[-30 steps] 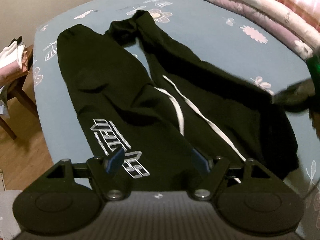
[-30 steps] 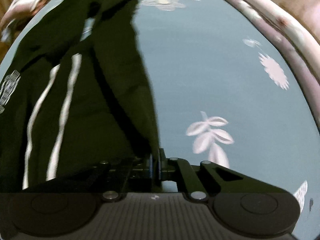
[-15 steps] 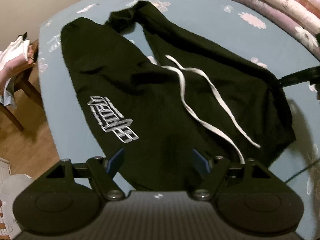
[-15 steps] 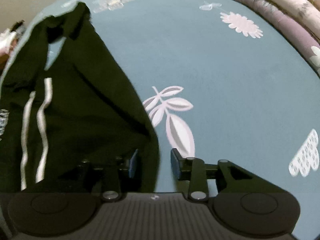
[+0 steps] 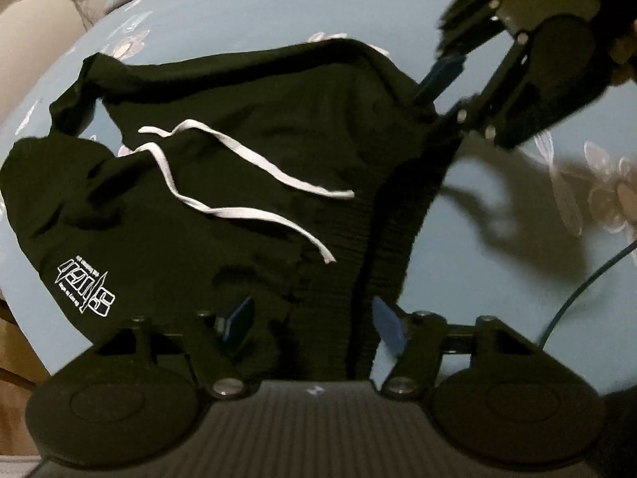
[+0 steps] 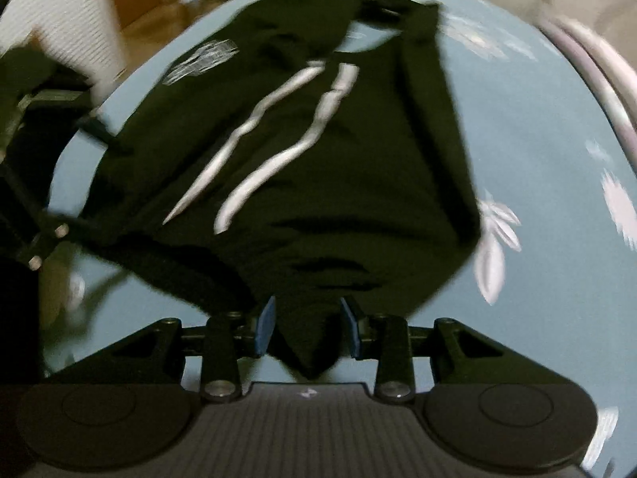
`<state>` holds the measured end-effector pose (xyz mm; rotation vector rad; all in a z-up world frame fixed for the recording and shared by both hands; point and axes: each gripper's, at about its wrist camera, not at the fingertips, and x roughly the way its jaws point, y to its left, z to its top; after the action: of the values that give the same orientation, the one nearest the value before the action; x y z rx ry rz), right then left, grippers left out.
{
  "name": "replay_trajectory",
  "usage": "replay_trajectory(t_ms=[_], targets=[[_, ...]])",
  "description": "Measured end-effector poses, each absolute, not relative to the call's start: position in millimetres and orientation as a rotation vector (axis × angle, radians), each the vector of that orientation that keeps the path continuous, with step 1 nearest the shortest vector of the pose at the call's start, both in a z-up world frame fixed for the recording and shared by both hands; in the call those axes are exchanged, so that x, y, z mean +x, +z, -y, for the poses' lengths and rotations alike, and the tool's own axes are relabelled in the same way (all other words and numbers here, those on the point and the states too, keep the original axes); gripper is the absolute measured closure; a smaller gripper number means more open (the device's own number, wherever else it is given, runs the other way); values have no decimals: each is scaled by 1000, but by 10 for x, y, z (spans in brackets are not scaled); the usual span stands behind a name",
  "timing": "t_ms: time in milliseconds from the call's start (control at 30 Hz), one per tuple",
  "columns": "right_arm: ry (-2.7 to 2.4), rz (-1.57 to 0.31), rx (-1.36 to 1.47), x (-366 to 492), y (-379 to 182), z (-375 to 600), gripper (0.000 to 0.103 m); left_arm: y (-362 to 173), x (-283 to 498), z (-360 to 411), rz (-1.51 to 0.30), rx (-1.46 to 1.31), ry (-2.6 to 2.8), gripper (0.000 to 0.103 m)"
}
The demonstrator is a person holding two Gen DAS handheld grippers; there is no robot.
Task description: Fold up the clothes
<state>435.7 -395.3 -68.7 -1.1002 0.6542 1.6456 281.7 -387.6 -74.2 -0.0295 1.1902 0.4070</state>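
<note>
Black trousers point(image 5: 247, 183) with a white drawstring point(image 5: 239, 211) and a white logo point(image 5: 85, 285) lie spread on a blue flowered sheet point(image 5: 497, 239), filling the middle of both views. The left gripper point(image 5: 314, 320) is closing around the ribbed waistband. The right gripper point(image 6: 306, 324) is released, with cloth between its pads. Wooden floor point(image 6: 155, 28) shows upper left.

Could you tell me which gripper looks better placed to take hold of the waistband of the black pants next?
Left, probably. The left gripper straddles the ribbed waistband of the black pants, jaws closing. The right gripper has only a corner point between open pads.
</note>
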Motion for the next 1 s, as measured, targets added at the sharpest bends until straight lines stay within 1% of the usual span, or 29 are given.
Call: replay_trajectory(t_ms=[100, 200, 233, 267, 300, 333, 367, 400, 467, 533, 633, 700, 733, 767, 833, 900, 1000], targets=[[1676, -540, -1196, 4105, -805, 3983, 63, -806, 2846, 3993, -1206, 60, 408, 42], [1661, -416, -1240, 3963, -849, 4013, 63, -825, 2867, 4066, -1197, 124, 410, 42], [1646, -379, -1253, 3928, -866, 4015, 64, -855, 2877, 4072, -1201, 142, 421, 47], [1632, -338, -1270, 3896, -885, 4018, 64, -885, 2887, 4075, -1207, 156, 430, 58], [1638, -295, -1287, 3867, -895, 4039, 64, -922, 2895, 4063, -1218, 144, 428, 66], [1652, -262, -1302, 3848, -899, 4061, 74, -951, 2898, 4046, -1223, 108, 415, 73], [1665, -253, -1325, 3829, -926, 4065, 84, -976, 2894, 4029, -1224, 67, 408, 81], [1678, -249, -1350, 3811, -957, 4066, 85, -997, 2888, 4025, -1229, 45, 408, 84], [1690, -209, -1407, 3797, -977, 4122, 90, -1003, 2882, 4037, -1231, 41, 407, 84], [1700, -240, -1439, 3867, -919, 4155, 93, -978, 2875, 4053, -1227, 36, 400, 85], [1706, -325, -1453, 4018, -824, 4162, 93, -903, 2862, 4004, -1208, -30, 389, 85], [1691, -385, -1433, 4091, -832, 4144, 90, -882, 2863, 3988, -1197, -58, 381, 84], [1681, -423, -1410, 4121, -843, 4140, 87, -893, 2855, 3971, -1197, -78, 382, 84], [1675, -454, -1384, 4131, -856, 4135, 79, -905, 2847, 3953, -1198, -98, 382, 83], [1678, -491, -1320, 4131, -817, 4148, 70, -928, 2820, 3931, -1199, -131, 385, 83], [1681, -529, -1251, 4152, -754, 4167, 66, -952, 2785, 3918, -1200, -157, 392, 83], [1658, -655, -1055, 4343, -564, 4198, 58, -940, 2775, 3920, -1189, -159, 399, 83]])
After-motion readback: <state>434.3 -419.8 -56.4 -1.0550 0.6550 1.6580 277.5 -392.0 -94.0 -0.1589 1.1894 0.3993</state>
